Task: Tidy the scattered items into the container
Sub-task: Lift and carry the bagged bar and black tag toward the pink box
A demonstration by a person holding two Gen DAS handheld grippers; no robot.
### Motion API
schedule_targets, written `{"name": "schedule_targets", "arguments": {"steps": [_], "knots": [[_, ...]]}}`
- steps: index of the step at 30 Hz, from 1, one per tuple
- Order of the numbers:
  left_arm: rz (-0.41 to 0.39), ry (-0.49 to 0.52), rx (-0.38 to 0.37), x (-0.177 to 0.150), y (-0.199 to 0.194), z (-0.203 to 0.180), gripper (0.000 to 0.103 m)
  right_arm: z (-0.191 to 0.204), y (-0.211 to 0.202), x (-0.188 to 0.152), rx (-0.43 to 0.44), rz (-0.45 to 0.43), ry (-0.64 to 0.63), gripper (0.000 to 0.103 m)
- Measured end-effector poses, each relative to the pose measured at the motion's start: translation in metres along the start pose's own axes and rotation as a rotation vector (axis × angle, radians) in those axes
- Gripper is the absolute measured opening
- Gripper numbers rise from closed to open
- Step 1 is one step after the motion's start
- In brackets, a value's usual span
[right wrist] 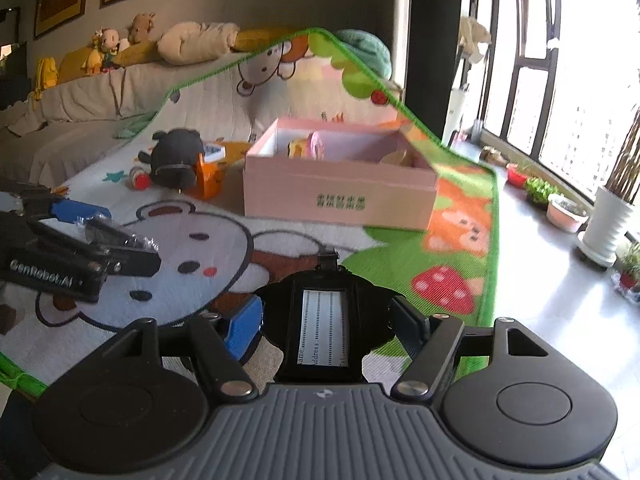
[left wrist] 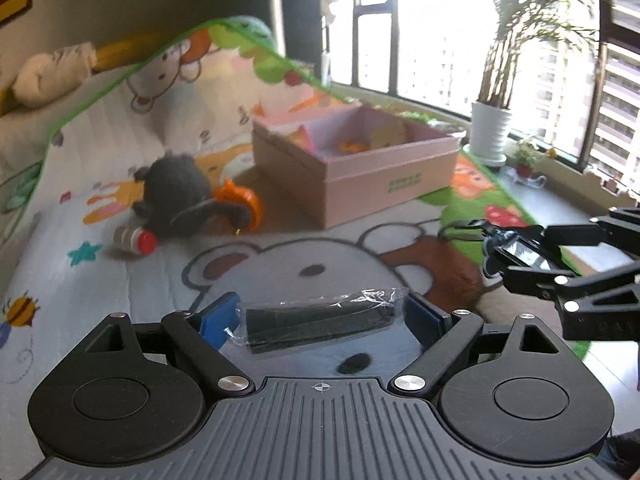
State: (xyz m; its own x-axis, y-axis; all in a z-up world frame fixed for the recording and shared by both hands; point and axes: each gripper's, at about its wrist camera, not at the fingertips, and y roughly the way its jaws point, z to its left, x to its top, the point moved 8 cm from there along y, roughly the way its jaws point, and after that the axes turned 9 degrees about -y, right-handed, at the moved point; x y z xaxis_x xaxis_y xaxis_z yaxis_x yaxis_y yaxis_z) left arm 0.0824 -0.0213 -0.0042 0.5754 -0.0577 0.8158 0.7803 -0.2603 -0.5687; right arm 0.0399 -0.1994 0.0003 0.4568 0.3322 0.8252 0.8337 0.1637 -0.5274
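Note:
My left gripper is shut on a black strip in a clear plastic wrapper, held above the play mat. My right gripper is shut on a black luggage tag with a white name-and-address card. The pink box stands open ahead on the mat; it also shows in the right wrist view, with a few small items inside. A dark plush toy, an orange toy and a small red-capped bottle lie left of the box.
The cartoon play mat runs up over a sofa with stuffed animals. Potted plants stand on the floor by the window at right. My right gripper shows in the left wrist view.

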Motion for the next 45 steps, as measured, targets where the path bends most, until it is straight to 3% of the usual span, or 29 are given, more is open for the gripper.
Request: {"name": "schedule_targets", "arguments": {"steps": [2, 4, 5, 10, 12, 14, 18, 22, 25, 30, 35, 39, 45], "knots": [[-0.027, 0.011, -0.012, 0.004, -0.010, -0.005, 0.092, -0.003, -0.010, 0.006, -0.017, -0.022, -0.001, 0.070], [-0.056, 0.025, -0.023, 0.009, -0.021, -0.010, 0.092, -0.004, -0.020, 0.012, -0.023, -0.046, -0.011, 0.040], [-0.069, 0.031, -0.026, 0.011, -0.025, -0.013, 0.092, -0.004, -0.024, 0.015, -0.021, -0.048, -0.017, 0.033], [-0.116, 0.049, -0.034, 0.018, -0.043, -0.022, 0.093, -0.007, -0.036, 0.020, -0.046, -0.077, -0.029, 0.033], [-0.111, 0.042, -0.029, 0.015, -0.044, -0.020, 0.093, -0.008, -0.034, 0.011, -0.037, -0.055, -0.027, 0.039], [-0.100, 0.030, -0.021, 0.011, -0.044, -0.017, 0.093, -0.009, -0.034, -0.003, -0.030, -0.034, -0.028, 0.057], [-0.042, -0.016, -0.021, -0.004, -0.026, -0.008, 0.093, -0.017, -0.037, -0.029, -0.044, -0.010, -0.055, 0.079], [0.043, -0.031, -0.036, -0.022, 0.006, -0.009, 0.093, -0.031, -0.028, -0.040, -0.035, 0.017, -0.032, 0.081], [0.079, -0.024, -0.042, -0.031, 0.019, -0.013, 0.093, -0.033, -0.018, -0.042, 0.029, 0.024, -0.021, 0.085], [0.084, -0.029, -0.039, -0.035, 0.018, -0.011, 0.095, -0.030, 0.000, -0.043, 0.082, 0.029, -0.045, 0.100], [0.077, -0.054, -0.039, -0.035, 0.007, -0.006, 0.096, -0.029, 0.008, -0.050, 0.156, 0.090, 0.047, 0.100], [0.073, -0.082, -0.029, -0.035, 0.002, 0.000, 0.097, -0.010, -0.011, -0.047, 0.235, 0.053, 0.042, 0.100], [0.085, -0.113, -0.016, -0.039, -0.002, 0.003, 0.101, -0.014, -0.007, -0.043, 0.162, 0.068, 0.090, 0.100]]}}
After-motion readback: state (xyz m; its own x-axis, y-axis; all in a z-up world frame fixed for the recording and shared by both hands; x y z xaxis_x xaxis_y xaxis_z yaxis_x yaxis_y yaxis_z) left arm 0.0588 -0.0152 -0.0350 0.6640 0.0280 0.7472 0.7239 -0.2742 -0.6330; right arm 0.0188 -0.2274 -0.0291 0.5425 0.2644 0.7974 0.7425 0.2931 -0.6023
